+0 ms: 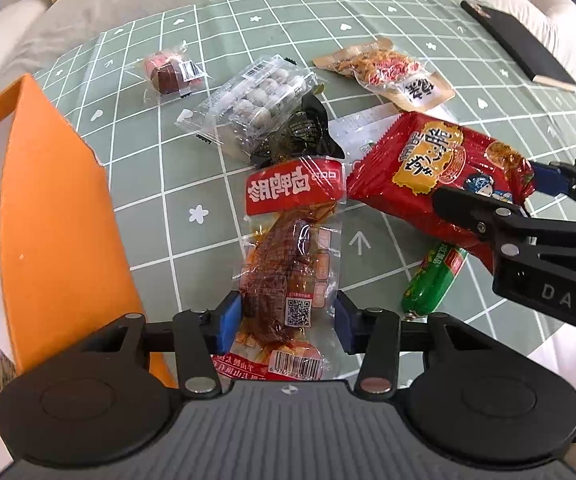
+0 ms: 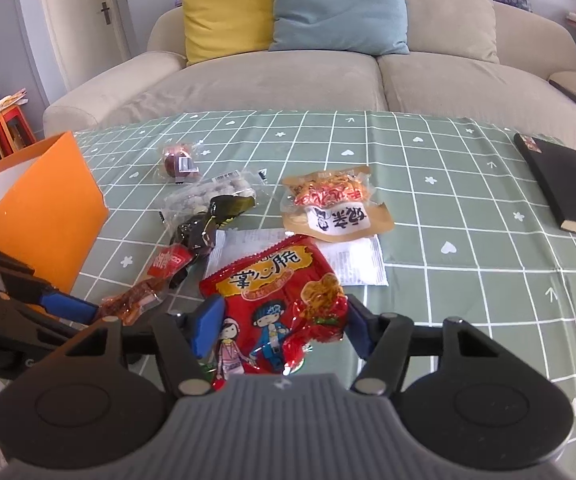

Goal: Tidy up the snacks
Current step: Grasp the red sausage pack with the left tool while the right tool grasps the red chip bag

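A beige sofa with yellow, blue and beige cushions stands at twelve o'clock behind the green grid tablecloth, which carries an orange box at nine o'clock and a black notebook at two o'clock. The right gripper clamps the red noodle-snack bag at centre. The left gripper, level at its eight o'clock, pinches the clear duck-meat packet.
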Available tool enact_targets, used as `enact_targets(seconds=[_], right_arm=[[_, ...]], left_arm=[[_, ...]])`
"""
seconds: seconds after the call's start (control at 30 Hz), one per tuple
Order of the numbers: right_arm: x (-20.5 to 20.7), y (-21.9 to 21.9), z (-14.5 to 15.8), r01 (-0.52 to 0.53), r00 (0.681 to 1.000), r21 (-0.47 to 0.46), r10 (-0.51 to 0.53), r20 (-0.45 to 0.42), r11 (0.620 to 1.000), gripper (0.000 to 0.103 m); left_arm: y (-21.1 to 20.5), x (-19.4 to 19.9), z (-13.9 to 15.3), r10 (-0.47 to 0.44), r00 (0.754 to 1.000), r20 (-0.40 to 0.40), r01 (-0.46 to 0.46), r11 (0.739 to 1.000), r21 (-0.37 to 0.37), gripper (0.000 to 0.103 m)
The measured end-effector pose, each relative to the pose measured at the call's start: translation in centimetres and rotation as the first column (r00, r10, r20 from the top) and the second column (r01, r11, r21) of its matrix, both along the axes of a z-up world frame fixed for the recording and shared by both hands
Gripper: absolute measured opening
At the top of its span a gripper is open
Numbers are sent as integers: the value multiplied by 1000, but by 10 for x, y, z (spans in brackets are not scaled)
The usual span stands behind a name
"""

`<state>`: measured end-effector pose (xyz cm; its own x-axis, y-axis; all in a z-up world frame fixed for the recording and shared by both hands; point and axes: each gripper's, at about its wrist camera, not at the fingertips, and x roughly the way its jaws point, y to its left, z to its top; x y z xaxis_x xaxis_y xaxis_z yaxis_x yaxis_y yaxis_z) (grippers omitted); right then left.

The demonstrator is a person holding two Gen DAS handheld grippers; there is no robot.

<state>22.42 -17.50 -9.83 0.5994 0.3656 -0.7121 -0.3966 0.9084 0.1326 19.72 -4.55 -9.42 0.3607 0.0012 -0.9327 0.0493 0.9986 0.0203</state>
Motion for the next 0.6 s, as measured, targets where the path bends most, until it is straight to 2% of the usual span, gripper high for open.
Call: enact_targets(seconds=[0.1, 0.27, 0.6], right_arm=[[1, -4, 2, 16, 1000, 17, -16, -12, 1000, 59], [-5, -10, 9, 35, 999, 26, -36, 14, 999, 55], [-25, -19, 22, 67, 996, 48, -70, 60, 997, 49]], left_arm=[[2, -5, 8, 14, 1000, 20, -13, 999, -33, 54], [0, -13, 22, 19, 998, 54, -15, 997, -71, 53], [-5, -27, 31, 5, 996, 92, 7, 992, -127, 50]])
